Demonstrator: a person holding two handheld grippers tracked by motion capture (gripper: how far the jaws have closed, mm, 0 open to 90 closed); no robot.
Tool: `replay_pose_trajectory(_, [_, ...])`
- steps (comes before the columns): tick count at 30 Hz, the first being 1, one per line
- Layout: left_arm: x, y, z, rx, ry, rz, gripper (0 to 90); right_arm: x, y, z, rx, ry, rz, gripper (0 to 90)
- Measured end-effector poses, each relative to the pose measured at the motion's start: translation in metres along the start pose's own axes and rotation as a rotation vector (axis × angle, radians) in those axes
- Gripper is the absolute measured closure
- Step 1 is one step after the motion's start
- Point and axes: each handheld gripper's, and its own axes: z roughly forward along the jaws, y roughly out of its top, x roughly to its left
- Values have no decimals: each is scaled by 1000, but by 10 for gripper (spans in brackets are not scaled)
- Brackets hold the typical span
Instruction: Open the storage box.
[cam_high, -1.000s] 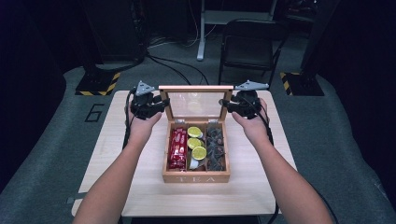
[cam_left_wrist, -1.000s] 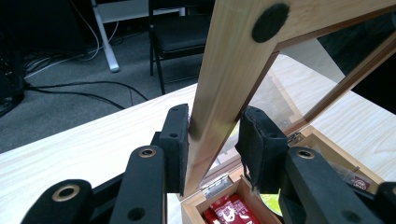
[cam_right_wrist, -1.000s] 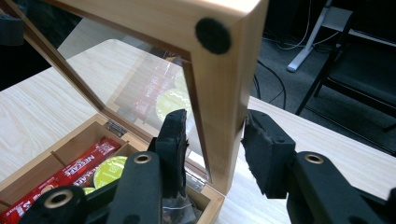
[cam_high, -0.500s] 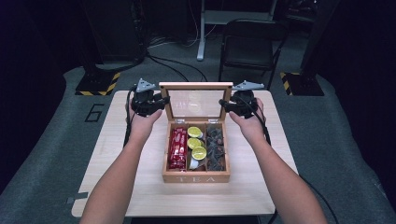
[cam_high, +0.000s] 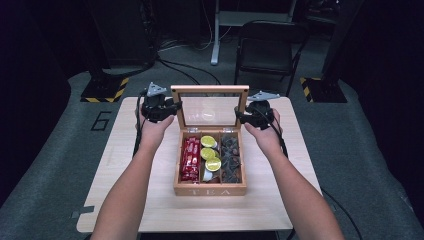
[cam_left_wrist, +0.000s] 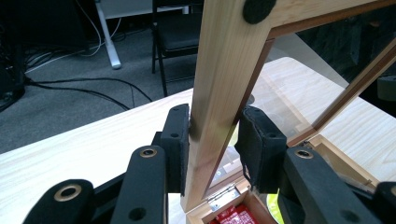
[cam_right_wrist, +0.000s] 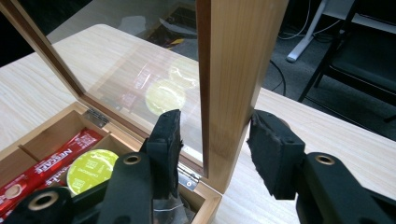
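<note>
A wooden tea box (cam_high: 210, 190) sits mid-table, its glass lid (cam_high: 210, 89) raised upright. My left gripper (cam_high: 171, 108) is shut on the lid's left frame post (cam_left_wrist: 219, 84), with both pads pressed against the wood. My right gripper (cam_high: 242, 116) straddles the right frame post (cam_right_wrist: 233, 70). Its jaws have just been opening, and a gap shows beside the left pad (cam_right_wrist: 168, 135), so they no longer clamp the post. Inside lie red packets (cam_high: 190, 158), lime-green capsules (cam_high: 209, 153) and dark wrapped items (cam_high: 230, 158).
The light wooden table (cam_high: 125, 165) has bare room on both sides of the box. A black chair (cam_high: 267, 47), cables and stand legs are on the floor beyond the far edge. Yellow-black hazard tape (cam_high: 102, 97) marks the floor at the left.
My right gripper has sunk a little along the right post and its jaws have spread. The left gripper and the lid have kept still.
</note>
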Motion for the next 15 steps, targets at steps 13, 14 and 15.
replay_pose_trajectory(13, [0, 1, 2, 6, 10, 0, 645, -1, -16, 21, 37, -18, 15, 502])
replay_pose_trajectory(14, [0, 1, 2, 7, 10, -1, 646, -1, -17, 22, 38, -18, 18, 501])
replay_pose_trajectory(15, [0, 1, 3, 7, 10, -1, 645, -2, -19, 24, 35, -15, 23, 498])
